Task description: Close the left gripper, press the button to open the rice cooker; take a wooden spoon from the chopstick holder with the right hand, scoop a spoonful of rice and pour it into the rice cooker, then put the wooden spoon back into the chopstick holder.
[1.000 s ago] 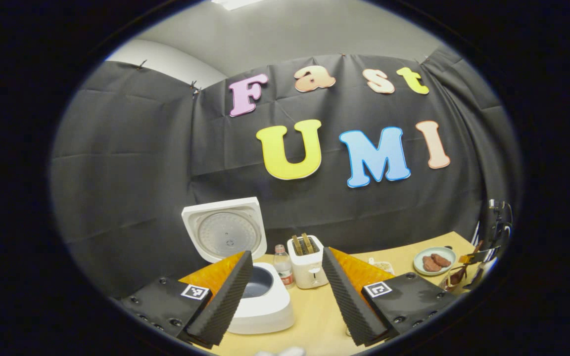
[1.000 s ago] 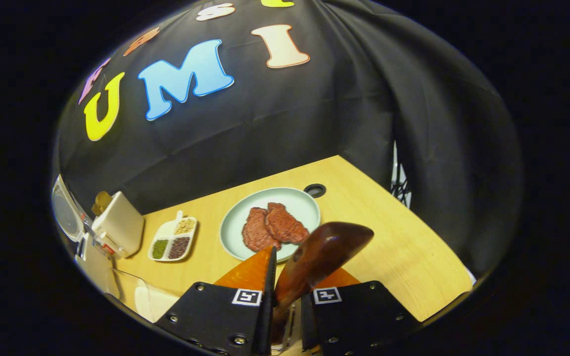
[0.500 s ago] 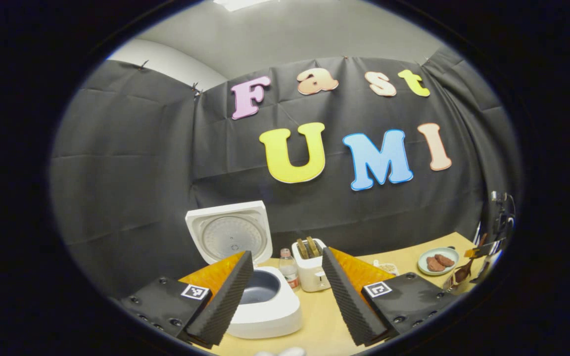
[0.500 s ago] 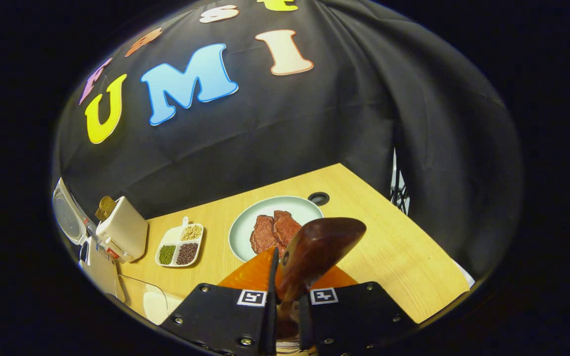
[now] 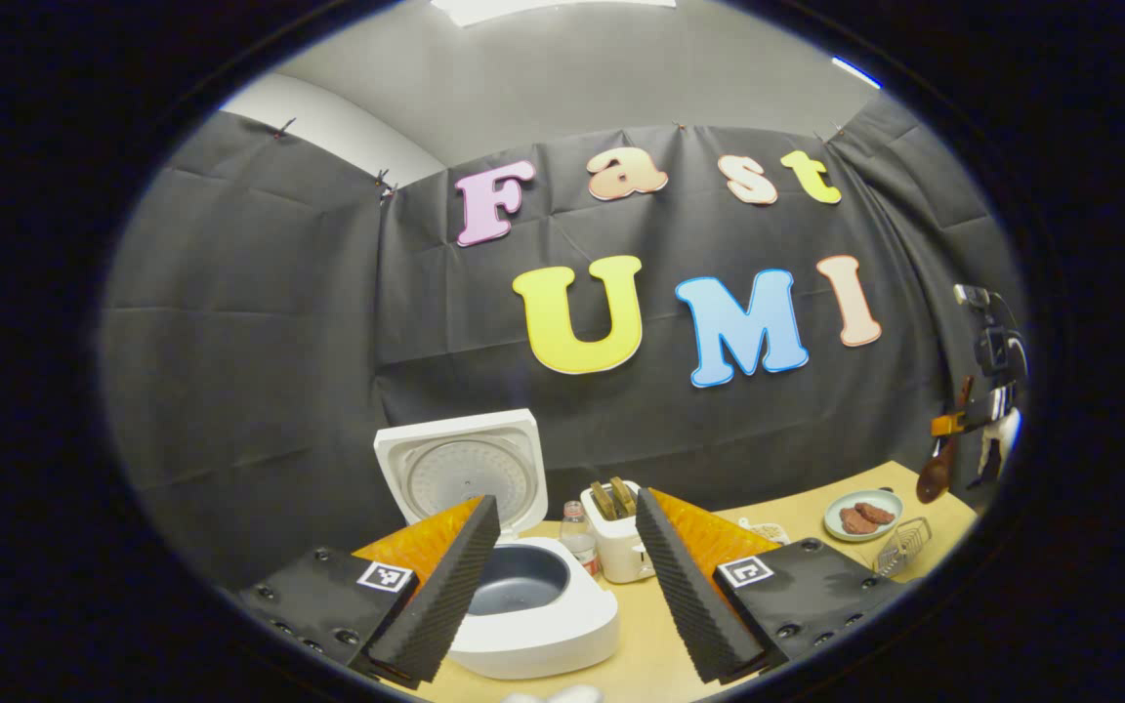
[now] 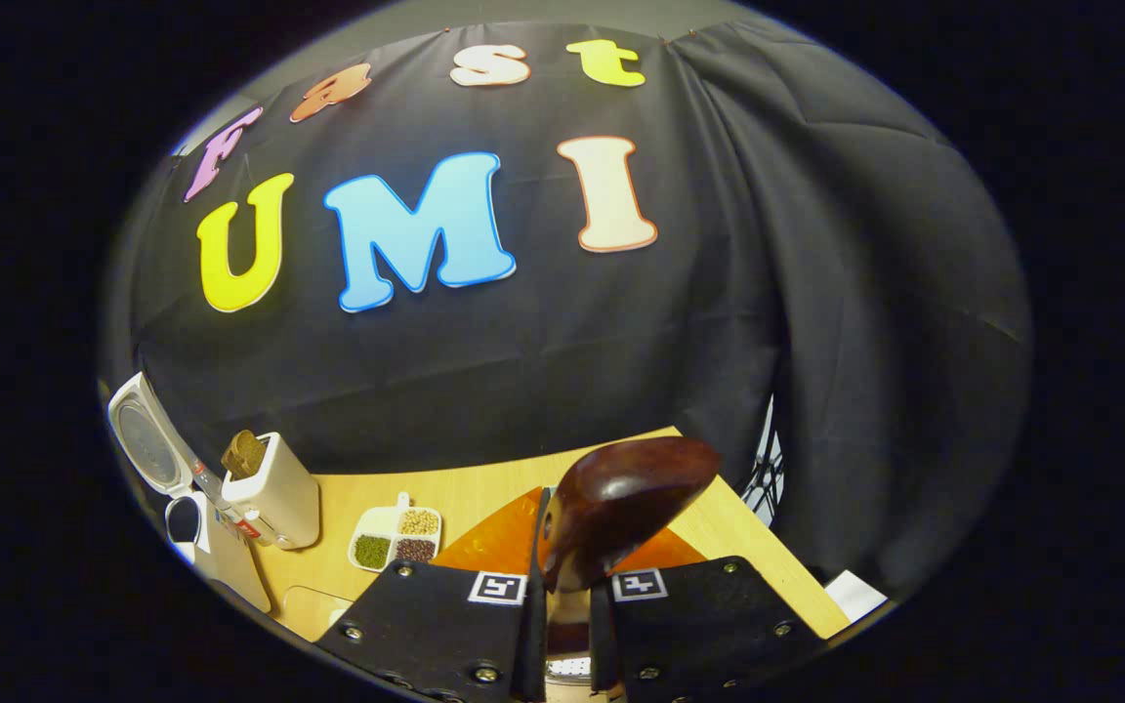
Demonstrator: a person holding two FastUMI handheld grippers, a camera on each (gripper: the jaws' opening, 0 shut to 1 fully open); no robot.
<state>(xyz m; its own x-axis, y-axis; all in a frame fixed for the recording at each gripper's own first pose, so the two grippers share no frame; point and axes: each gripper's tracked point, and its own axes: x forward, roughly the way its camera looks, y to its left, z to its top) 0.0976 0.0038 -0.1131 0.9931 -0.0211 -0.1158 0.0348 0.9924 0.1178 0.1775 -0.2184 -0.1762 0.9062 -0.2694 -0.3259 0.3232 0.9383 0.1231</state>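
Note:
The white rice cooker (image 5: 533,625) stands with its lid (image 5: 455,474) raised and the dark inner pot showing. My left gripper (image 5: 565,500) hovers in front of it, open, with nothing between its fingers. At the far right of the left gripper view, the right gripper (image 5: 982,410) holds the wooden spoon (image 5: 936,474) in the air above the wire chopstick holder (image 5: 899,547). In the right gripper view, my right gripper (image 6: 562,561) is shut on the spoon's handle. The spoon's dark bowl (image 6: 631,493) sticks up ahead of the fingers.
A white toaster (image 5: 616,537) with bread and a small bottle (image 5: 579,535) stand behind the cooker. A divided dish of grains (image 6: 396,537) and a plate with meat slices (image 5: 860,516) sit on the wooden table (image 5: 797,513). The table's right edge (image 6: 787,576) is close.
The right gripper has risen with the wooden spoon, lifting it well clear of the chopstick holder. The left gripper stays open and has shifted slightly, so the cooker shows more fully.

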